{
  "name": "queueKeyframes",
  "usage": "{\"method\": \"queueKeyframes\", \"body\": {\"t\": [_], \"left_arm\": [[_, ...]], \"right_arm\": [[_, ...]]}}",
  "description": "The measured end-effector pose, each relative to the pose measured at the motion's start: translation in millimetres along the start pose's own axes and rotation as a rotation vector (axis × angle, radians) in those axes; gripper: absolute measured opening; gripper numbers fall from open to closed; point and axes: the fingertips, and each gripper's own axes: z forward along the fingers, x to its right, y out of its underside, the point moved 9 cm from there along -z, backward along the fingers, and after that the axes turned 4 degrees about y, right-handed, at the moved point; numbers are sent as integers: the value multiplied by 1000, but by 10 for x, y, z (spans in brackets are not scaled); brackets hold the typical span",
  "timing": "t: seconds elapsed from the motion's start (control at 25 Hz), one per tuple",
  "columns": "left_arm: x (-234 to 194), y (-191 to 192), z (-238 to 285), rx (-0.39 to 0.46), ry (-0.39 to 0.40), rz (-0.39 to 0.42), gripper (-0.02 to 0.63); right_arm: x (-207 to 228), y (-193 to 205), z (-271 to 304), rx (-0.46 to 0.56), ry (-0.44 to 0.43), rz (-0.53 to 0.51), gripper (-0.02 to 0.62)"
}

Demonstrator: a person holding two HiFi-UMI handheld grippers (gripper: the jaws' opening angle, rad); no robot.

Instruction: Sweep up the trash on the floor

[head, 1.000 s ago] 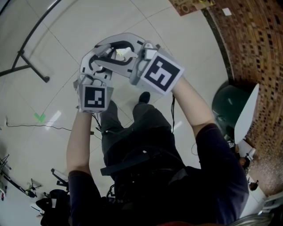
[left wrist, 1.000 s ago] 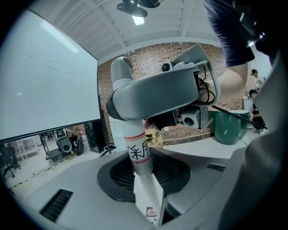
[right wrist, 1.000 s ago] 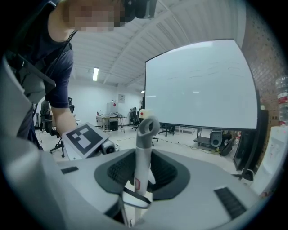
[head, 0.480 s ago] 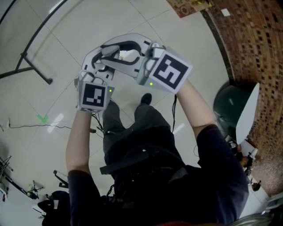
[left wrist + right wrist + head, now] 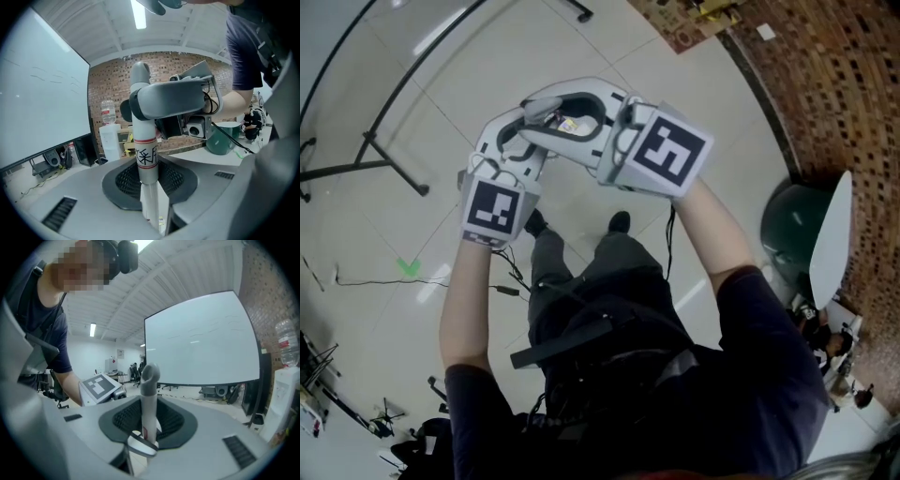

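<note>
left claw [image 5: 150, 190] clamped on upright pale handle [image 5: 142, 140] with red band, jaws just closing tighter on it. right claw [image 5: 146, 430] gripping grey handle [image 5: 149, 394] below its hollow tip; maybe same pole, hard to tell. both claws close together above tiled floor [image 5: 412, 122].

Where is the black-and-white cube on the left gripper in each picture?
Head view: the cube sits left of centre, at the end of the person's left forearm.
Left gripper view: not in it.
Right gripper view: the cube is left of centre, just below the middle.
Shared landmark: the brick wall, in all three views.
</note>
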Motion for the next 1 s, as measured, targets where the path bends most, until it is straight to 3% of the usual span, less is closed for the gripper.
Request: {"method": "queueKeyframes", "body": {"t": [0.52,0.76,1.0], "left_arm": [[43,-1230,-925,130,120,138,75],[116,-1699,-1283,175,162,242,77],[221,-2020,-1530,195,155,311,78]], "right_arm": [[-713,-1364,-211,147,150,-26,118],[-999,-1852,-334,164,147,-74,118],[-1203,-2151,-455,224,139,-111,118]]}}
